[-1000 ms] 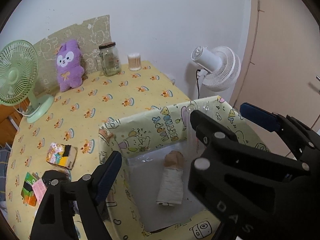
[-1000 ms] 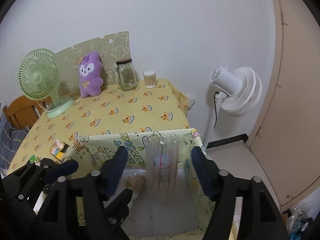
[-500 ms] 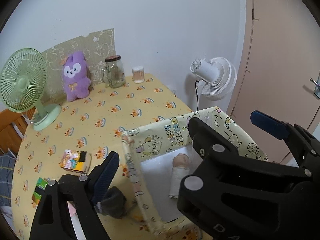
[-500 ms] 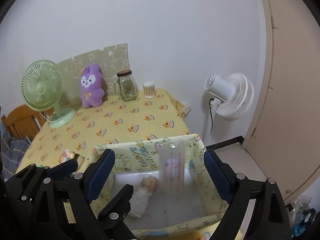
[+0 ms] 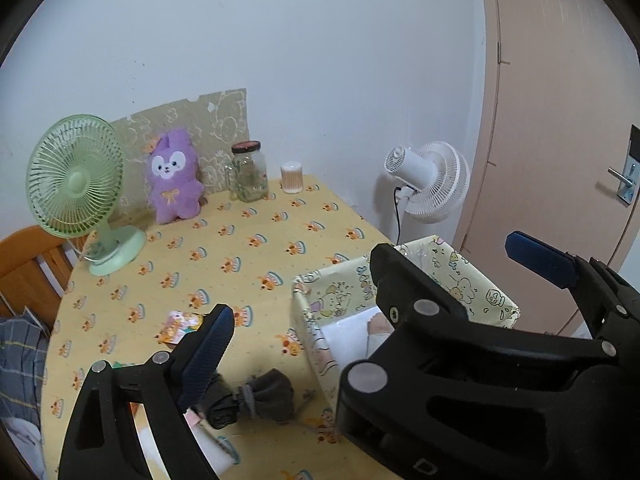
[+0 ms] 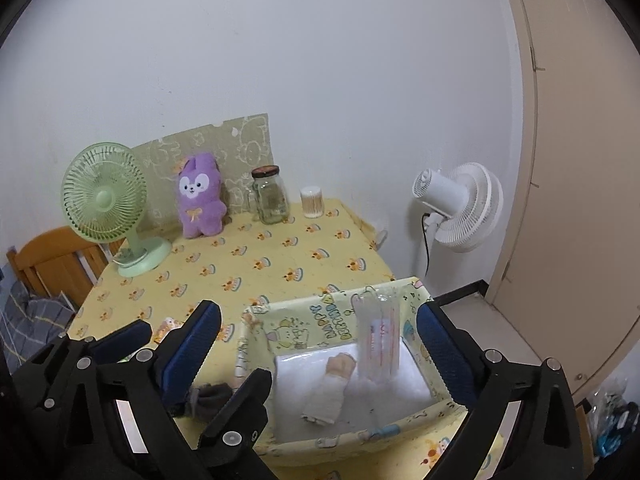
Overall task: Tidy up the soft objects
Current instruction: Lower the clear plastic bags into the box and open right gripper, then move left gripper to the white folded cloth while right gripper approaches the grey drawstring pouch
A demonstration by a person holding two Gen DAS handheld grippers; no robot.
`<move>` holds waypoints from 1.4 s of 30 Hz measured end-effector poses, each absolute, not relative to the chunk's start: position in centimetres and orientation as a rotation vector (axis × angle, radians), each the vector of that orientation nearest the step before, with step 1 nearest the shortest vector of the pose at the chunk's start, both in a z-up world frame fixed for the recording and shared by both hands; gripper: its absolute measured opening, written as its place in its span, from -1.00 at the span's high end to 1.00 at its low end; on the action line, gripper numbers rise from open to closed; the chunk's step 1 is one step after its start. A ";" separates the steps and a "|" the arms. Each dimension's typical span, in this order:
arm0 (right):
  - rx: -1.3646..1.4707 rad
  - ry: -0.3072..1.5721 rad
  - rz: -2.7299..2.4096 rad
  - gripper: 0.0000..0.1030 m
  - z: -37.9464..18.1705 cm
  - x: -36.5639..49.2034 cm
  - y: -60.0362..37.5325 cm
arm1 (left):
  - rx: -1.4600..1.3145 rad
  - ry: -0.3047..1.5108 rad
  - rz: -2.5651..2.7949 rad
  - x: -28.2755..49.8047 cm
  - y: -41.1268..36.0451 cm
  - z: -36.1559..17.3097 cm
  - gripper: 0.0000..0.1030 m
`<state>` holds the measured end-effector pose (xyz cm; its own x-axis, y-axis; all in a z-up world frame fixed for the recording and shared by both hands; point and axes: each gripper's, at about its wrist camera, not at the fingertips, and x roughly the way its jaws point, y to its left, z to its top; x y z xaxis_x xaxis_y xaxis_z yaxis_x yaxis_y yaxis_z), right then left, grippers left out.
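Grey knotted socks (image 5: 256,394) lie near the table's (image 5: 248,240) front edge just beside the fabric bin (image 6: 332,312); light and limp, I'd pinch the knot; both grippers (image 5: 372,308) (image 6: 320,336) have just spread wide, holding nothing.

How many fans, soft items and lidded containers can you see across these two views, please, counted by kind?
Fans: 2, the green fan and the white fan.
Soft items: 3, the purple plush, the beige sock roll, the grey sock bundle.
Lidded containers: 2, the glass jar and the cotton swab tub.
Total: 7.
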<state>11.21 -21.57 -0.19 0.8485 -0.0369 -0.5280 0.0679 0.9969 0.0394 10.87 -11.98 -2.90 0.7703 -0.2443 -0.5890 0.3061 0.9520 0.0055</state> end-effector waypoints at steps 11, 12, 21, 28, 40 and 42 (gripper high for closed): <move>0.022 0.549 -0.016 -0.96 0.5 10.2 -18.1 | 0.093 0.596 -0.254 9.4 -8.8 -2.3 -0.82; 0.020 0.547 -0.012 -0.96 0.6 10.1 -17.8 | 0.091 0.593 -0.249 9.3 -8.4 -2.3 -0.82; 0.027 0.570 0.039 -0.96 0.1 9.8 -15.3 | 0.079 0.584 -0.194 8.2 -5.8 -2.5 -0.82; 0.033 0.594 0.068 -0.96 -0.6 9.8 -13.5 | 0.069 0.585 -0.162 7.6 -4.1 -3.1 -0.82; 0.006 0.585 0.134 -0.96 -2.4 9.6 -11.0 | 0.041 0.582 -0.084 6.7 -1.6 -4.8 -0.81; 0.002 0.583 0.142 -0.96 -2.8 9.5 -10.7 | 0.033 0.585 -0.077 6.6 -1.2 -5.3 -0.81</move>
